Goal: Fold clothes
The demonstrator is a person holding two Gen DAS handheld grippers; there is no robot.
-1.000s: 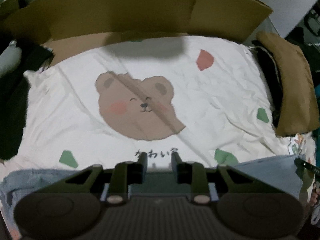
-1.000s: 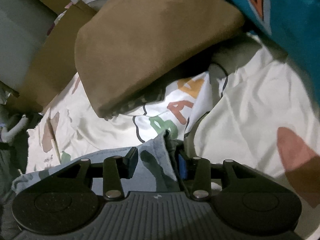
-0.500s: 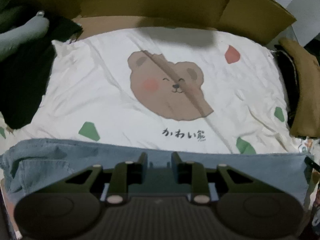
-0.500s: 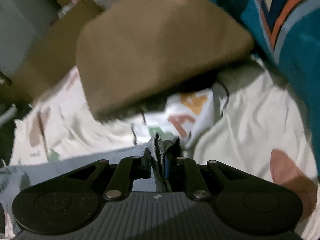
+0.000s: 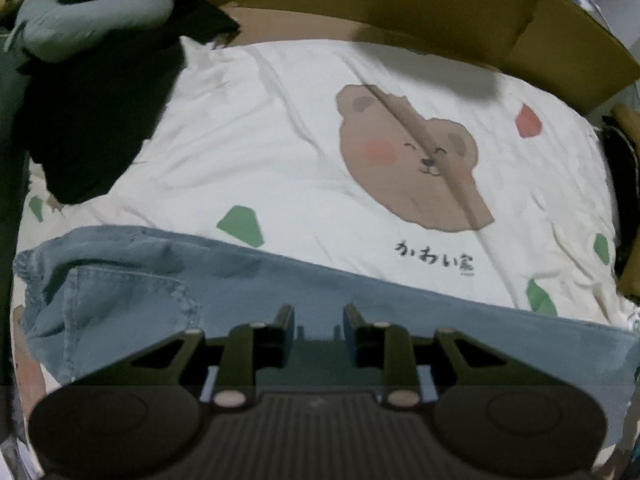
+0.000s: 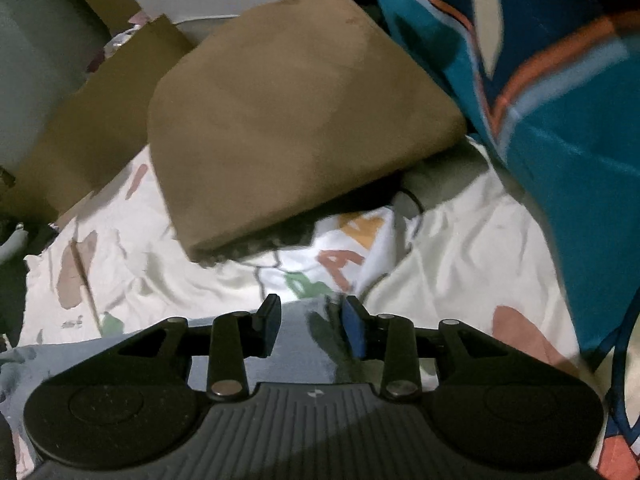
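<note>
The denim garment (image 5: 280,280) is laid across the bear-print sheet (image 5: 260,152), its long axis running left to right, directly below both tongs; the left tongs (image 5: 319,320) are seen spread above its middle; the right tongs (image 6: 312,316) are spread over its right end (image 6: 308,344).

Dim room in both views; colours muted, slight grain. Brightest surface is the cream bear-print sheet (image 5: 280,152), lit from above, no glare. A soft dark shadow falls across its far edge below the cardboard (image 5: 400,12). Left hand-held gripper (image 5: 319,316) nearly black, detail lost in its body. Strong fisheye bending: straight edges bow, corners vignette to black. Right wrist view softer: the brown folded cloth (image 6: 296,120) and the teal patterned fabric (image 6: 560,120) are smeared with motion blur. Deep shadow pools under the brown cloth's near edge. Right hand-held gripper (image 6: 312,320) reads sharper, faint sheen on its ribbed base.
</note>
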